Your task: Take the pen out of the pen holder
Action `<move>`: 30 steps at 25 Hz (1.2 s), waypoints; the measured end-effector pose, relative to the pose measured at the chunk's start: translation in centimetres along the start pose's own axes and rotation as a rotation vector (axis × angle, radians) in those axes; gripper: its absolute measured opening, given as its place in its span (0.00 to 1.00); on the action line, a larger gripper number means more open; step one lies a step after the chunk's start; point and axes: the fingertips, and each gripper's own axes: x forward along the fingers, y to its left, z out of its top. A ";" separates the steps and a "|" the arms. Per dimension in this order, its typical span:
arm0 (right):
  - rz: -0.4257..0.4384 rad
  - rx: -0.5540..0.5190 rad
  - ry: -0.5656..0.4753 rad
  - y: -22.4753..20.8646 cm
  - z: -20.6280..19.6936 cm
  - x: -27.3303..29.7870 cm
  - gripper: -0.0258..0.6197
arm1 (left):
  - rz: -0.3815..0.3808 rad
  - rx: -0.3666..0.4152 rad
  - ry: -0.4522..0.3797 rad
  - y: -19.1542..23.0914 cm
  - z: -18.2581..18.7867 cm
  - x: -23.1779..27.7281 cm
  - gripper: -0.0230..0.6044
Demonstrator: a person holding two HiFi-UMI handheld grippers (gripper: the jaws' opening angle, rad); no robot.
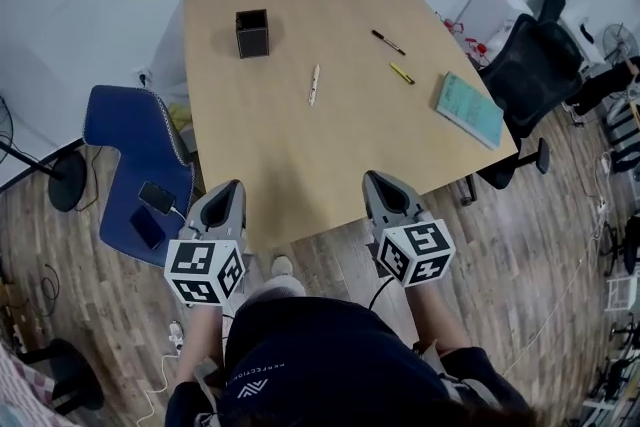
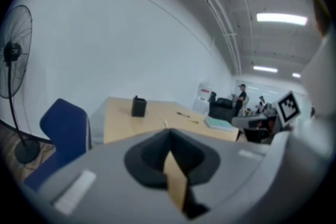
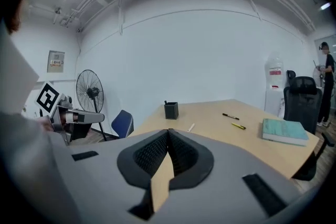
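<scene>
A black square pen holder stands at the far left of the wooden table; it also shows in the left gripper view as the pen holder and in the right gripper view as the pen holder, where a dark tip pokes above its rim. On the tabletop lie a white pen, a black pen and a yellow pen. My left gripper and right gripper hover at the table's near edge, far from the holder. Both are shut with nothing between their jaws.
A teal book lies at the table's right edge. A blue chair carrying two phones stands left of the table, and a black office chair stands to the right. A standing fan is on the left.
</scene>
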 end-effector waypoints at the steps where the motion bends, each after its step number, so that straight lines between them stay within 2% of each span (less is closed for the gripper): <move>1: 0.009 -0.014 0.005 0.2 0.6 0.9 0.04 | 0.010 0.009 0.003 0.8 0.3 0.3 0.05; 9: 0.095 -0.109 0.020 2.3 5.3 7.6 0.04 | 0.036 0.031 0.032 5.8 2.2 1.9 0.05; 14: 0.187 -0.140 0.023 3.6 8.2 10.6 0.04 | 0.031 0.029 0.035 6.7 3.2 2.5 0.05; 21: 0.322 -0.258 0.003 5.4 12.7 14.8 0.04 | 0.090 0.023 -0.052 8.4 6.8 3.8 0.05; 26: 0.392 -0.342 0.001 5.4 16.1 17.7 0.04 | 0.108 0.041 -0.068 9.1 9.3 6.0 0.05; 30: 0.435 -0.367 -0.009 5.2 17.8 19.9 0.04 | 0.119 0.060 -0.092 9.7 11.6 7.8 0.05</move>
